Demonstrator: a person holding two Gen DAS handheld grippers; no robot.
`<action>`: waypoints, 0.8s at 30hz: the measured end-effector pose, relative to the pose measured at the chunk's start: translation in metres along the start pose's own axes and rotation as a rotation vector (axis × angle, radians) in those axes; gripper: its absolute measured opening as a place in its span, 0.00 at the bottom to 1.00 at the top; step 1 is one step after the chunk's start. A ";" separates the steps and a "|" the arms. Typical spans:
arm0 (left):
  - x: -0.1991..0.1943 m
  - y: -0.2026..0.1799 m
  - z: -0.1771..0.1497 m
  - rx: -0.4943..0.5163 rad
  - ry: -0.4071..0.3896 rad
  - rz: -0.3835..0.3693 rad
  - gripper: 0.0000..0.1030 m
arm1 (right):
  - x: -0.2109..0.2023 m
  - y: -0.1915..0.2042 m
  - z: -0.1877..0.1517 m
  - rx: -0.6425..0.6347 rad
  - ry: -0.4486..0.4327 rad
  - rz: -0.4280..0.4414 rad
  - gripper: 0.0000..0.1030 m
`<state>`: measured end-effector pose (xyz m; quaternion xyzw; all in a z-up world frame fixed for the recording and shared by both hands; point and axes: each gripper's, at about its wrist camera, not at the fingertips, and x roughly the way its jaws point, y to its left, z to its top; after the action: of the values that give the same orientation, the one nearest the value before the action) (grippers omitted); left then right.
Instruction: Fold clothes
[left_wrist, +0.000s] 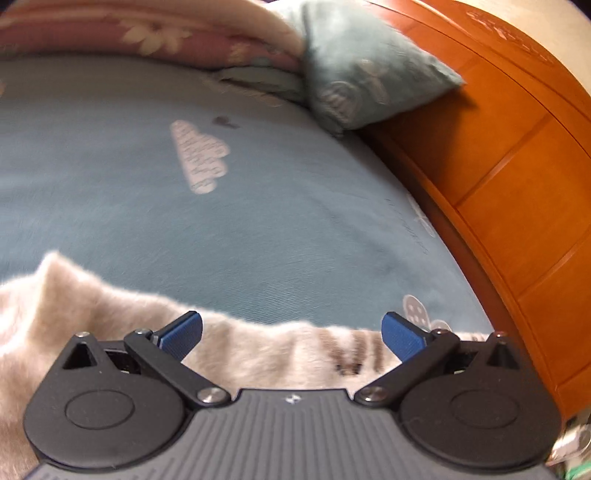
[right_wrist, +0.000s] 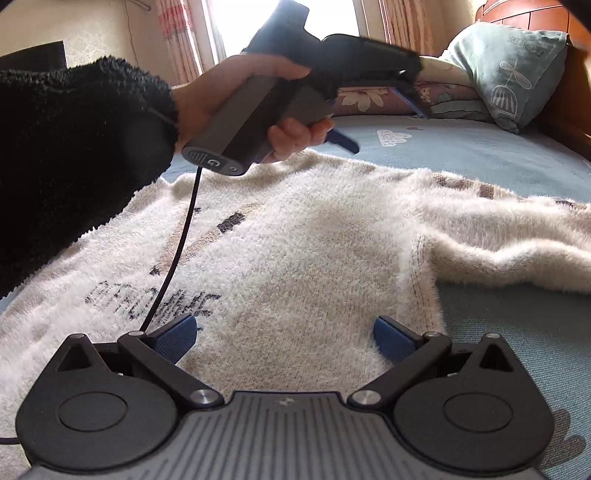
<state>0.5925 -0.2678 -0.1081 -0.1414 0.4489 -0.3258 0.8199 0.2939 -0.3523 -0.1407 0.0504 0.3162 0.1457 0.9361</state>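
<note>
On blue bedsheet (right_wrist: 498, 155), cream sweater (right_wrist: 295, 240), pillow (right_wrist: 509, 70), wooden headboard (left_wrist: 517, 177), curtained window (right_wrist: 236, 26)

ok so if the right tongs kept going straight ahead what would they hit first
Most likely the fuzzy white sweater, which fills the space ahead of the open right tongs. Depth is unclear, but nothing else shows in that line.
</note>
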 end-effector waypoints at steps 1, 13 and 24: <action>0.006 0.003 -0.001 -0.002 -0.001 0.000 0.99 | 0.000 0.000 0.000 -0.002 0.000 -0.001 1.00; -0.019 0.020 0.007 0.021 -0.078 -0.009 0.99 | 0.001 0.002 -0.001 -0.017 0.005 -0.012 1.00; -0.033 0.033 0.010 -0.015 -0.116 0.031 0.99 | 0.002 0.002 -0.001 -0.026 0.005 -0.018 1.00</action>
<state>0.6014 -0.2224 -0.0987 -0.1593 0.4052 -0.3008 0.8485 0.2942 -0.3497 -0.1426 0.0353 0.3171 0.1415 0.9371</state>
